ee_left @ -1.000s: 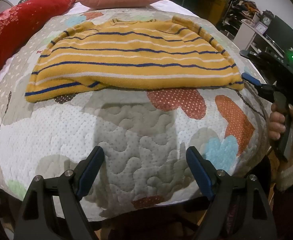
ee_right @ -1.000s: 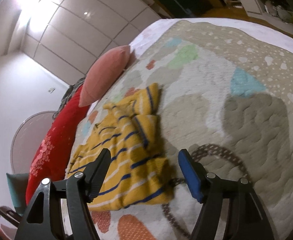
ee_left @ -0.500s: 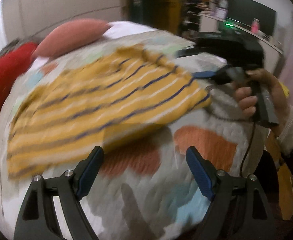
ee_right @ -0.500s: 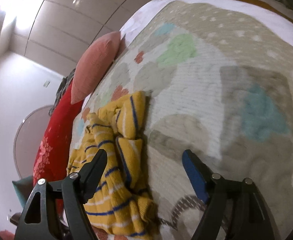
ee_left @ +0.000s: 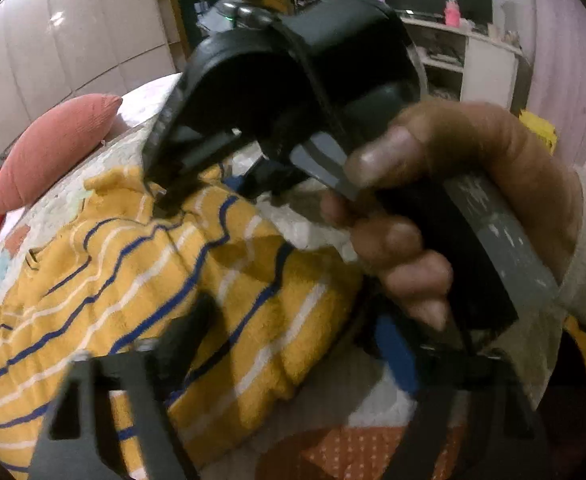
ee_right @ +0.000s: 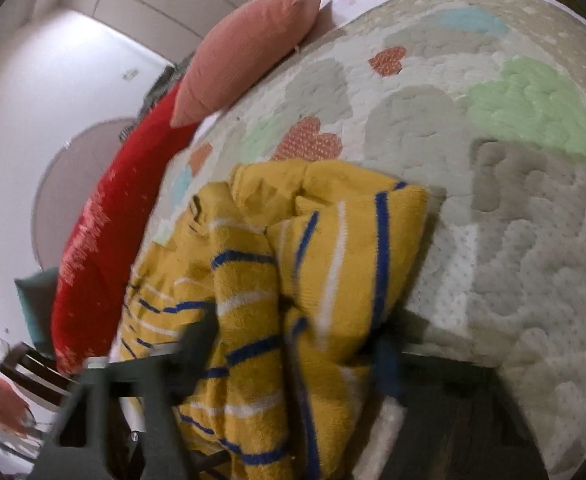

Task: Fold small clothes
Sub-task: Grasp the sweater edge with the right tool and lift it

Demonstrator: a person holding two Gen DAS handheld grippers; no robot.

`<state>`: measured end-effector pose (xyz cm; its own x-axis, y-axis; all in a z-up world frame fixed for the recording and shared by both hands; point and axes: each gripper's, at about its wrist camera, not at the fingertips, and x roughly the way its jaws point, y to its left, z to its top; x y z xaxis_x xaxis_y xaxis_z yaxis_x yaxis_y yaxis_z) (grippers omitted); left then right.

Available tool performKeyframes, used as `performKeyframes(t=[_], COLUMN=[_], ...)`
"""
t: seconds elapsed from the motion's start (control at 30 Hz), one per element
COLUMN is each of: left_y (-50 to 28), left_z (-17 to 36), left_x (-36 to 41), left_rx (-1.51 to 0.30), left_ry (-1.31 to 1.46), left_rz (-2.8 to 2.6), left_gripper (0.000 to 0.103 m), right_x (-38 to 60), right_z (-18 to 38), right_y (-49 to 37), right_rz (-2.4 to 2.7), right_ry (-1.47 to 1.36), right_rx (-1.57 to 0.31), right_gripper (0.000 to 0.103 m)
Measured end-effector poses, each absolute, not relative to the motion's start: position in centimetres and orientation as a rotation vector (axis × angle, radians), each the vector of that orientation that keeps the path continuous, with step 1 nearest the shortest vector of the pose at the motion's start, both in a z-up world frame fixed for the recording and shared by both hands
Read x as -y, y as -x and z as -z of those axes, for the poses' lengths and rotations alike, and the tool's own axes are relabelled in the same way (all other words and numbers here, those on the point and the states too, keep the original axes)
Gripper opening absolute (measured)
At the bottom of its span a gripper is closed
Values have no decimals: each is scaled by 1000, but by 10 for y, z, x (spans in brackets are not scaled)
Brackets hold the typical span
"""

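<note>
Warm, dim indoor light. Glare sits on the glossy wardrobe panels (ee_left: 59, 20) at upper left of the left view. Both fisheye views bend strongly toward dark vignetted corners. Motion blur smears the lower foreground; the quilt (ee_right: 533, 264) carries soft shadows.

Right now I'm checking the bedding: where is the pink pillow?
The pink pillow lies at the bed's far end, upper left in both views, beside the red cushion.

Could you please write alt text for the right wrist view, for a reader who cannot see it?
The right tool is closing around a bunched fold of a yellow sweater with blue and white stripes, on a quilted bedspread patterned with hearts. A pink pillow and a red cushion lie behind.
</note>
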<state>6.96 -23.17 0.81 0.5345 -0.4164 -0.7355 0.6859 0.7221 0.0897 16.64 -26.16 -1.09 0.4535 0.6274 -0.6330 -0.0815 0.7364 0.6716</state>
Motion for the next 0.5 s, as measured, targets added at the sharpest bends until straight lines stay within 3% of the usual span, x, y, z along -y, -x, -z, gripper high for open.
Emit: performKeyframes(t=[0.07,0.17,0.5], left_y=[-73,-76,-64], left_z=[-15,-28,-102], left_x=[226,207,62], left_rx=[-768,-781,-658], left_ry=[-347,-253,128], left_rz=[677,692,595], left_gripper=[30,14,11], right_x=[262,260,148], right_z=[10,0,-98], right_y=[-165,-160,-167], right_rz=[-473,-464,-565], right_ry=[-650,-692,-639], right_rx=[-1013,-998,-965], right_gripper=[29,28,28])
